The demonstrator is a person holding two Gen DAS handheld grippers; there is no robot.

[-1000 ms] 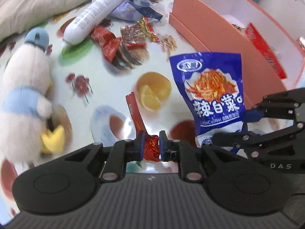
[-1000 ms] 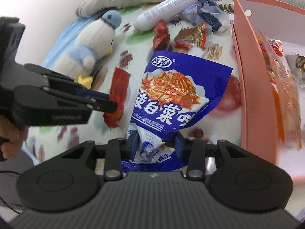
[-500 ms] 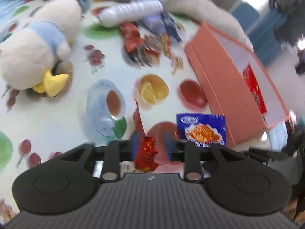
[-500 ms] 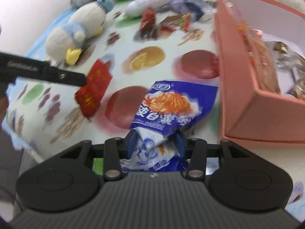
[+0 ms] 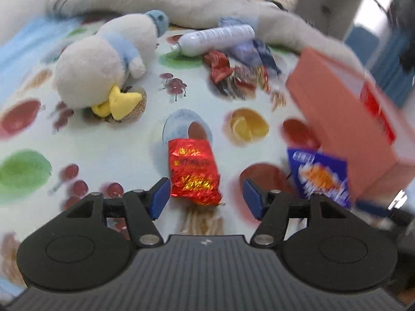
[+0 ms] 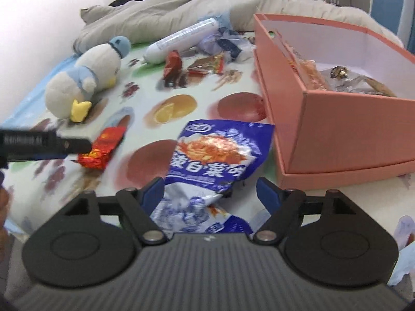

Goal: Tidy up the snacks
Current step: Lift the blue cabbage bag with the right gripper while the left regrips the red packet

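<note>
Both packets, gripped a moment ago, now lie loose on the printed counter (image 5: pixel 109 155). The left gripper (image 5: pixel 206 194) is opening around the red snack packet (image 5: pixel 193 172) at lower centre; the right gripper (image 6: pixel 210 194) is opening around the blue snack bag (image 6: pixel 215 155), beside the pink box (image 6: pixel 337 129), not in it.

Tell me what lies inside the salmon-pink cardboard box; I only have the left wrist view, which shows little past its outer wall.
Observer: The right wrist view looks into the salmon-pink cardboard box: crinkled clear-wrapped snacks lie on its floor.
Operator: Is the blue packet beside that box gripped?
Observer: No. The blue-and-white foil snack bag lies on the fruit-print tablecloth, between the jaws of the right hand-held gripper; they are opening, and one pad stands well clear of it.
</note>
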